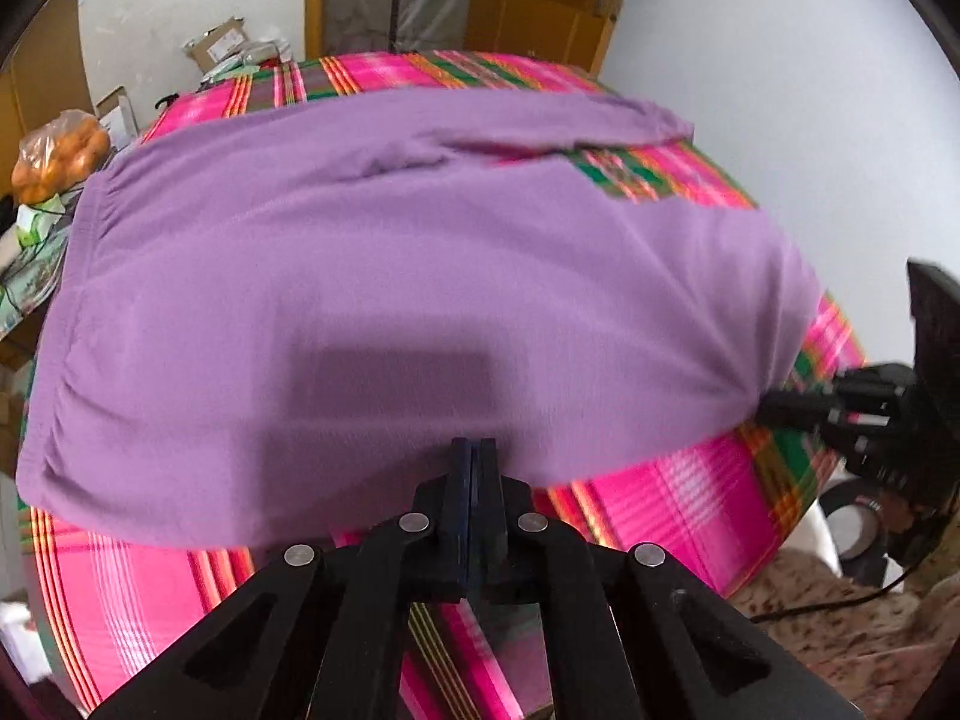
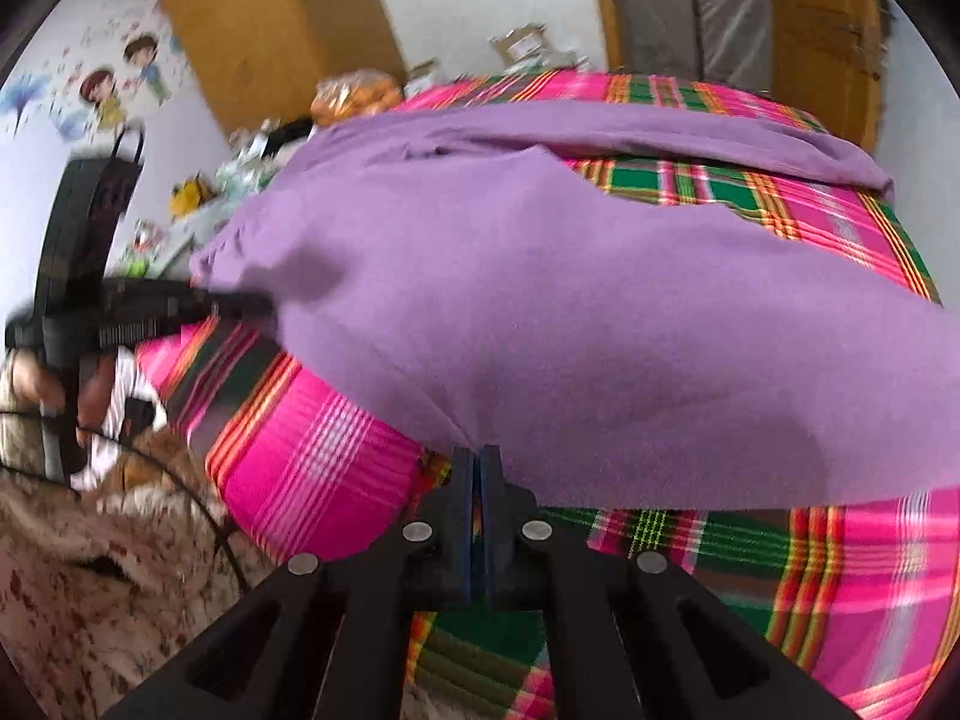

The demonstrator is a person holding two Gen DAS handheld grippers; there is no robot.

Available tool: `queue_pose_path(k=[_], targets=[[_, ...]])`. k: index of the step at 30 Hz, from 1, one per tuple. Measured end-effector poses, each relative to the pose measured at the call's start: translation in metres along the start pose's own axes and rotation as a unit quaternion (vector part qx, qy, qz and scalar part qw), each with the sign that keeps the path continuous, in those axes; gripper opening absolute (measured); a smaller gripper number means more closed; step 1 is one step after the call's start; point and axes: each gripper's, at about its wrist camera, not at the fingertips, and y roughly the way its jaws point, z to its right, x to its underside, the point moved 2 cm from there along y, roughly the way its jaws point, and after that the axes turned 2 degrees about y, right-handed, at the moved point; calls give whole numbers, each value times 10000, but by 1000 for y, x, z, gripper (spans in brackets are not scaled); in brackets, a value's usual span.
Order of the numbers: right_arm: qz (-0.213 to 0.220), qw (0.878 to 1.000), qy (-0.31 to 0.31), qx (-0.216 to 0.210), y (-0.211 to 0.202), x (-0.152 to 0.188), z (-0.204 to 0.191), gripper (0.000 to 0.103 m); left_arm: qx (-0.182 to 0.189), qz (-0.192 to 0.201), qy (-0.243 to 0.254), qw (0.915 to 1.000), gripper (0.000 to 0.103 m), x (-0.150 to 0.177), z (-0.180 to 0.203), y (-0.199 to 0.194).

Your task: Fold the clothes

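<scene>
Plaid cloth [image 1: 678,498]: pink, green and orange covering on the raised surface; it bears the whole scene and shows bare at 6 o'clock and 3 o'clock in both views
Purple garment [image 1: 372,276]: soft knit, spread over the plaid cloth and filling the middle of both views; a narrower part, seemingly a sleeve, runs along the far edge toward 1 o'clock
Garment long axis: judged to run from 9 o'clock to 3 o'clock in the left wrist view, parallel to the near hem that both grippers hold; the body extends away from both toward 12 o'clock
Near hem: lifted slightly clear of the plaid cloth and pulled into creases at each pinch, so the fabric is under tension between the two holds
Left gripper [image 1: 474,450]: jaws pressed together on the near hem at 6 o'clock of its own view; in the right wrist view it enters from 9 o'clock [image 2: 240,303]
Right gripper [image 2: 477,459]: jaws closed on the hem at 6 o'clock of its own view; seen from the left wrist at 3 o'clock [image 1: 774,405], clamping a hem corner
Governing relation: both holds lie on one edge, neither nearer; a fold would likely carry that edge toward 12 o'clock
Stage: uncertain; motion blur hides finer detail
</scene>
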Motion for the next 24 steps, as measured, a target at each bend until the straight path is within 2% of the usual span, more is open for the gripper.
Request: queue_pose_path(k=[3, 6, 9, 13, 17, 21, 24], targets=[[-51, 9997, -194, -171, -10, -9, 1, 2, -22, 126, -199, 9997, 9, -11, -15, -4], [204, 9986, -218, -440, -26, -32, 9, 3, -12, 82, -416, 9991, 9, -21, -30, 2], [448, 9980, 54, -432, -23, -67, 27, 8, 48, -75, -522, 9986, 9, -27, -38, 14], [339, 9973, 472, -456, 12, -113, 52, 11, 101, -276, -617, 9977, 9, -34, -44, 31], [129, 9960, 789, -409, 50, -150, 73, 12, 55, -220, -671, 9975, 9, -48, -57, 35], [110, 9974, 677, -210, 68, -183, 88, 14, -169, -147, -725, 9971, 9, -72, -81, 39], [105, 9983, 571, -65, 81, -209, 99, 23, -371, -108, -735, 9965, 9, -92, -102, 44]])
